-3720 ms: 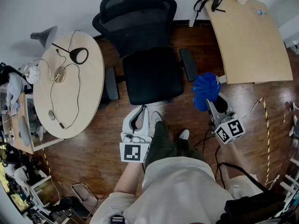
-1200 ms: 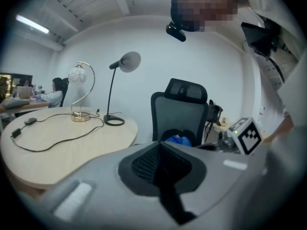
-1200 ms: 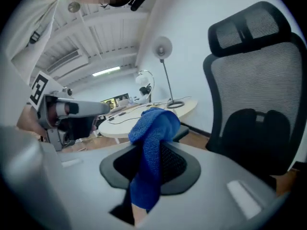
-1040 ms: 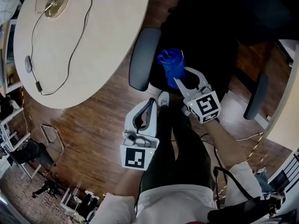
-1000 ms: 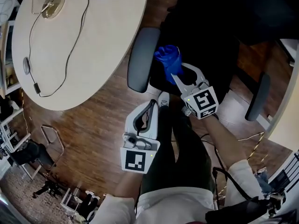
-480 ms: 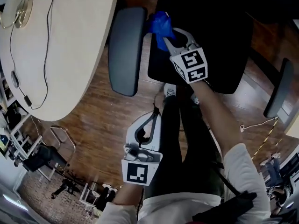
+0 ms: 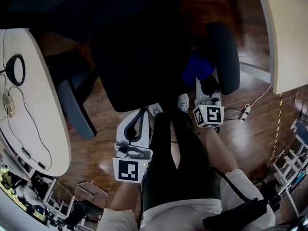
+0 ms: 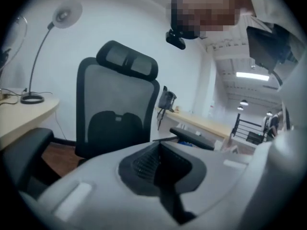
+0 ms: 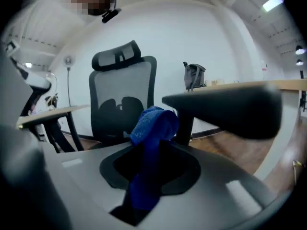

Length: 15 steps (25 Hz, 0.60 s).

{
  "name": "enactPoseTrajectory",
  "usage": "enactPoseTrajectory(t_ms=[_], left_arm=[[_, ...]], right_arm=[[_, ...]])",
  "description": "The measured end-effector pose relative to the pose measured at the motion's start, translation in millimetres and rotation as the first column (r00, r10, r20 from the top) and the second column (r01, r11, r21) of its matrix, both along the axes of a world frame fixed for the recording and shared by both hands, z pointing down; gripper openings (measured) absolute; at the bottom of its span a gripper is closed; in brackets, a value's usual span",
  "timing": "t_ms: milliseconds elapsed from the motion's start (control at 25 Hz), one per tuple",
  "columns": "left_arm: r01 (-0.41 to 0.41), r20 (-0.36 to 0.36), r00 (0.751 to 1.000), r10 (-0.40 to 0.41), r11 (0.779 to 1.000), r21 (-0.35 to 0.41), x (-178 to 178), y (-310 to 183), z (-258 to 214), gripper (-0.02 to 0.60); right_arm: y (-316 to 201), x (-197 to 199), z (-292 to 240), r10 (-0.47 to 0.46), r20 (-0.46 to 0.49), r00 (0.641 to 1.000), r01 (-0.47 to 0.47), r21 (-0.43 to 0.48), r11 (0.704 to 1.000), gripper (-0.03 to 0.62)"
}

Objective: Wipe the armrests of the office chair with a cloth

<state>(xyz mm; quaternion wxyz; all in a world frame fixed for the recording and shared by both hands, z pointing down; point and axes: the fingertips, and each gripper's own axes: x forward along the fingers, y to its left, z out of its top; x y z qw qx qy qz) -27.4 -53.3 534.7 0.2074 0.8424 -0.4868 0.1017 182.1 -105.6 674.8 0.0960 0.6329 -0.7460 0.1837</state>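
The black office chair's seat fills the upper middle of the head view. Its right armrest is a dark pad at the upper right, and its left armrest is lower left. My right gripper is shut on a blue cloth, bunched just left of the right armrest; contact cannot be told. In the right gripper view the cloth rises from the jaws beside the armrest. My left gripper is shut on nothing, low by the seat's front edge, facing the chair back.
A round beige table with a thin cable and a black lamp base stands at the left. A beige desk borders the upper right. A white plug and cord lie on the wooden floor. The person's shoes are under the seat front.
The right gripper has carried the blue cloth from the chair's left armrest across to its right armrest. The head view has swung round with it. The left gripper stays low and shut.
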Motion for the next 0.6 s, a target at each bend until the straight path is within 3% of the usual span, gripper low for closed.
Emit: enactPoseTrajectory(t_ms=[160,320,440,600], left_arm=[[-0.014,-0.014,1.0,0.014,1.0,-0.018,19,-2,5,0.0],[0.002,0.003,1.0,-0.002,0.999,-0.034,12,6,18,0.0],[0.02,0.011,1.0,-0.019,0.999,-0.044,3,9,24,0.0],[0.074,-0.001,0.997,-0.074,0.997,0.018,-11,2,-12,0.0]], right_arm=[[-36,27,41,0.113,-0.033,0.993,-0.113,0.0,0.994,0.094],[-67,24,117,0.077,-0.054,0.996,-0.086,-0.192,0.978,0.094],[-76,10,145,-0.025,-0.079,0.997,-0.001,-0.306,0.952,0.094],[-45,-50,50,-0.241,0.057,0.969,0.247,-0.19,0.95,0.094]])
